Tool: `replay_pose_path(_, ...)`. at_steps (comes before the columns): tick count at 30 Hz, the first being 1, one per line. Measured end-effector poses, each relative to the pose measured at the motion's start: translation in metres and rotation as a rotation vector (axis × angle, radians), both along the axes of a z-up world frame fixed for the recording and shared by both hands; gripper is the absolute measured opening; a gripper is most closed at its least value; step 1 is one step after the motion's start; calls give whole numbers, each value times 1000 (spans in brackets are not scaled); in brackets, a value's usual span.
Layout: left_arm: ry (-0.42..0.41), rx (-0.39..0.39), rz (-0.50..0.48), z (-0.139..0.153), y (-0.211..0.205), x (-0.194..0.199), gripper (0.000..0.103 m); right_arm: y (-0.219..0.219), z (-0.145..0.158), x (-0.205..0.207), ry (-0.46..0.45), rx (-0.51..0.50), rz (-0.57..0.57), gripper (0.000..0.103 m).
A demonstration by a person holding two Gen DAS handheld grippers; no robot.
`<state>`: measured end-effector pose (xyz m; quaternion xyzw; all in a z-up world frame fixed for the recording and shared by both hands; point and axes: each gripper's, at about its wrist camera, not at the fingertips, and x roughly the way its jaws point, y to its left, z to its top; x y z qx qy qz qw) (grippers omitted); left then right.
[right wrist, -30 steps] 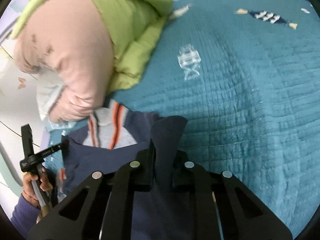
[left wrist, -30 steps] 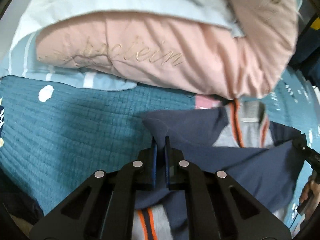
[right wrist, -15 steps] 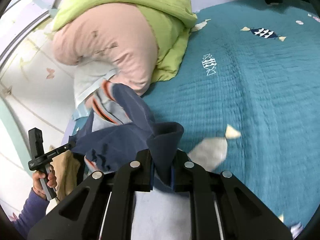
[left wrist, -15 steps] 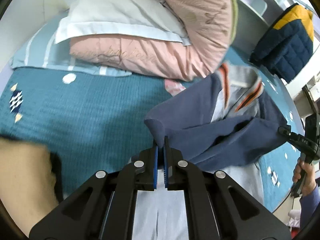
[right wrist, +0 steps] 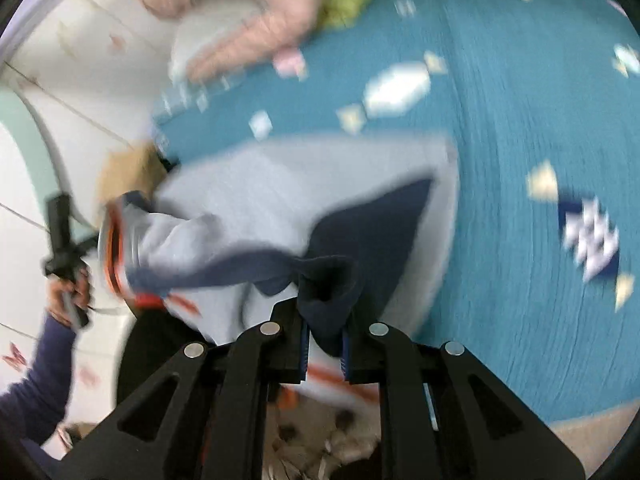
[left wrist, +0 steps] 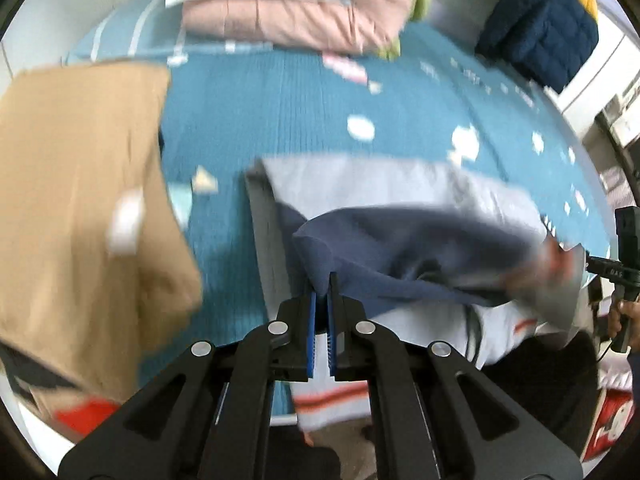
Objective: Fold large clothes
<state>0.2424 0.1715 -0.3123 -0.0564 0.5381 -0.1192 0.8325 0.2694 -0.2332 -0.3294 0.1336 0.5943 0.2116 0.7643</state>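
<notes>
A grey and navy sweatshirt with orange stripes (left wrist: 360,184) lies on the teal bedspread (left wrist: 248,120), its lower part hanging over the near bed edge. My left gripper (left wrist: 323,284) is shut on a navy fold of it. My right gripper (right wrist: 325,320) is shut on another navy fold of the sweatshirt (right wrist: 280,176). The navy part is folded over the grey body between the two grippers. Both views are motion-blurred.
A tan garment (left wrist: 80,200) lies on the bed to the left. Pink and green bedding with a pillow (left wrist: 304,12) is piled at the head. A navy and yellow jacket (left wrist: 548,24) sits at the far right. The bedspread (right wrist: 520,120) extends to the right.
Both grippers have pulled back toward the near bed edge, drawing the navy folds over the grey body. The sweatshirt has come away from the pillows and now lies flatter.
</notes>
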Motion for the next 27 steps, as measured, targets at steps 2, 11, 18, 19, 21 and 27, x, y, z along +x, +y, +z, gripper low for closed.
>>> replay_pose_path(2, 27, -22, 2, -12, -1, -15, 4, -8, -19, -13, 34, 0, -46, 11)
replay_pose_path(11, 25, 8, 25, -20, 7, -59, 11, -20, -15, -30, 54, 14, -170, 19)
replay_pose_path(18, -111, 41, 61, 26, 21, -82, 29, -26, 34, -49, -82, 20, -216, 33)
replay_pose_path(19, -135, 40, 71, 30, 19, -80, 49, -21, 40, -48, -108, 21, -206, 33)
replay_pose_path(21, -144, 33, 78, 30, 11, -73, 68, -8, 41, -43, -135, 29, -190, 33)
replay_pose_path(27, 46, 160, 26, -26, -36, -40, 68, 27, -12, -13, -26, -48, -187, 31)
